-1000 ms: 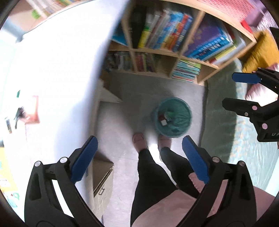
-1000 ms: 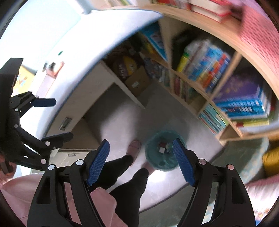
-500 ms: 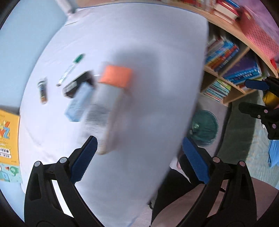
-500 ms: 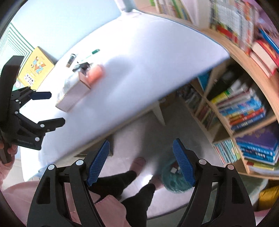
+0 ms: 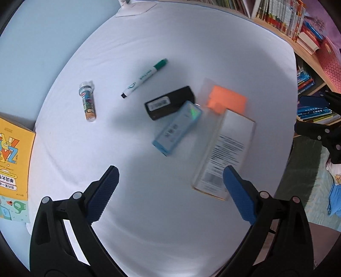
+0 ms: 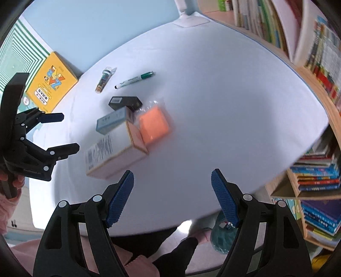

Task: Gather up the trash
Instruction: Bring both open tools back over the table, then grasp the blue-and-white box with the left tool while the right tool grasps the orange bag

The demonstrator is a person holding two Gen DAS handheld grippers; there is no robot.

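Observation:
On the white table [image 5: 191, 53] lie a large white box with a barcode [image 5: 226, 153], an orange packet in clear wrap [image 5: 228, 99], a light blue box [image 5: 177, 132], a black box [image 5: 168, 103], a green-capped marker [image 5: 145, 77] and a small clear tube [image 5: 87, 102]. The same items show in the right wrist view: white box [image 6: 115, 153], orange packet [image 6: 154, 125]. My left gripper [image 5: 170, 194] is open and empty above the table's near side. My right gripper [image 6: 172, 198] is open and empty over the table edge. The green trash bin [image 6: 221, 238] stands on the floor below.
A yellow book [image 5: 12, 157] lies at the table's left end, also in the right wrist view [image 6: 52, 81]. Bookshelves [image 6: 315, 170] line the right side. The person's legs and feet [image 6: 191, 240] are beside the bin. A lamp base [image 5: 136, 8] stands at the far edge.
Both grippers have swung up from looking down at the floor bin to looking over the table top. Both stayed open and empty.

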